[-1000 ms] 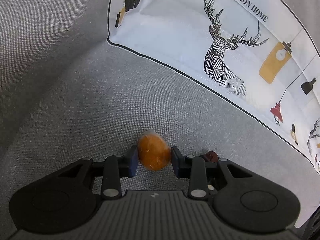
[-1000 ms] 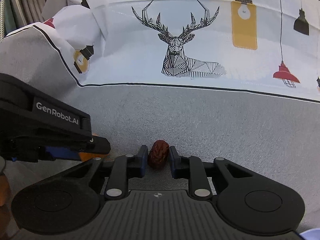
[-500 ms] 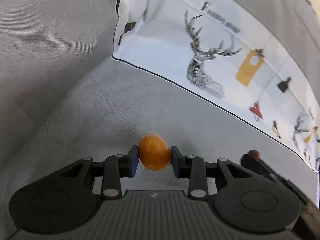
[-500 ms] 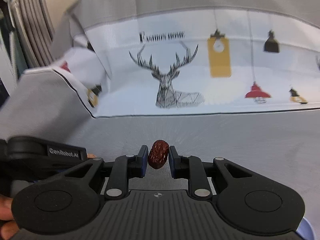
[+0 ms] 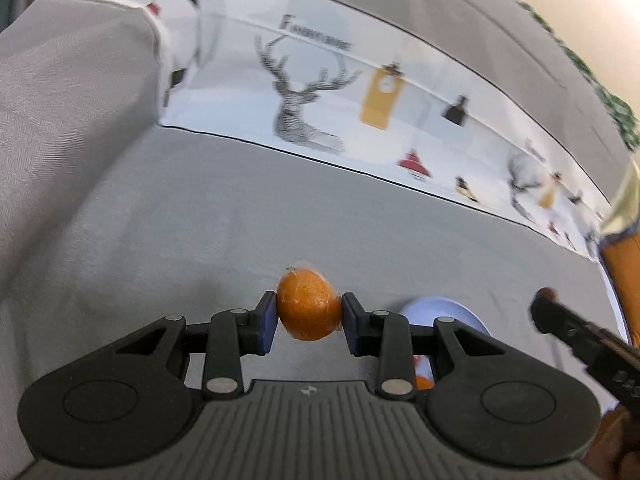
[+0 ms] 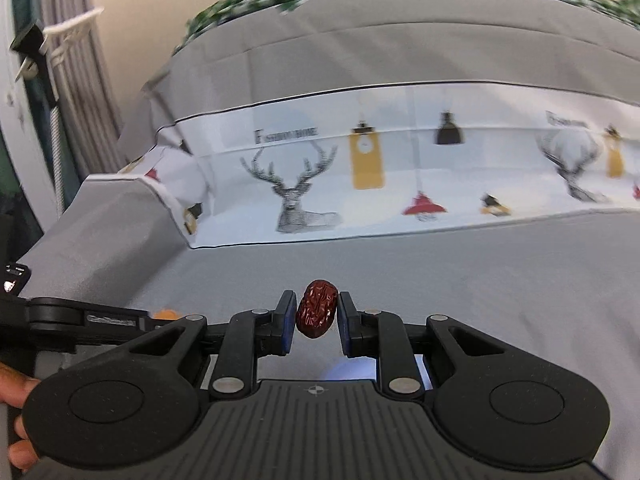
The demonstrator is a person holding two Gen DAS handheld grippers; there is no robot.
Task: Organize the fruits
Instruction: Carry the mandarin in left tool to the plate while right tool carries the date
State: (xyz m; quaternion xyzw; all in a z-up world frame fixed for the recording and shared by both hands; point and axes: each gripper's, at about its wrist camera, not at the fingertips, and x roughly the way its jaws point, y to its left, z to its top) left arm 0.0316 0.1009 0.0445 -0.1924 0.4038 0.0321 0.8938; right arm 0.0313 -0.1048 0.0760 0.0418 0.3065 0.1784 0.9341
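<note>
My left gripper [image 5: 309, 316] is shut on a small orange fruit [image 5: 308, 303] and holds it above the grey sofa seat [image 5: 200, 220]. My right gripper [image 6: 317, 314] is shut on a wrinkled dark red date [image 6: 316, 308], also held in the air. A pale blue plate [image 5: 444, 312] lies just right of and below the left gripper, partly hidden by it; a bit of orange [image 5: 423, 382] shows there. The plate's pale surface [image 6: 356, 368] also shows under the right gripper. The right gripper with the date tip [image 5: 546, 294] shows at the left view's right edge.
A white cushion cover with deer and lamp prints [image 6: 360, 176] runs along the sofa back. A grey armrest [image 5: 60, 100] rises on the left. An orange object [image 5: 624, 264] stands at the right edge. The left gripper's side [image 6: 92, 318] crosses the right view's lower left.
Both grippers have lifted off the sofa seat with their fruit and pulled back and to the right. The blue plate has come into view beneath them.
</note>
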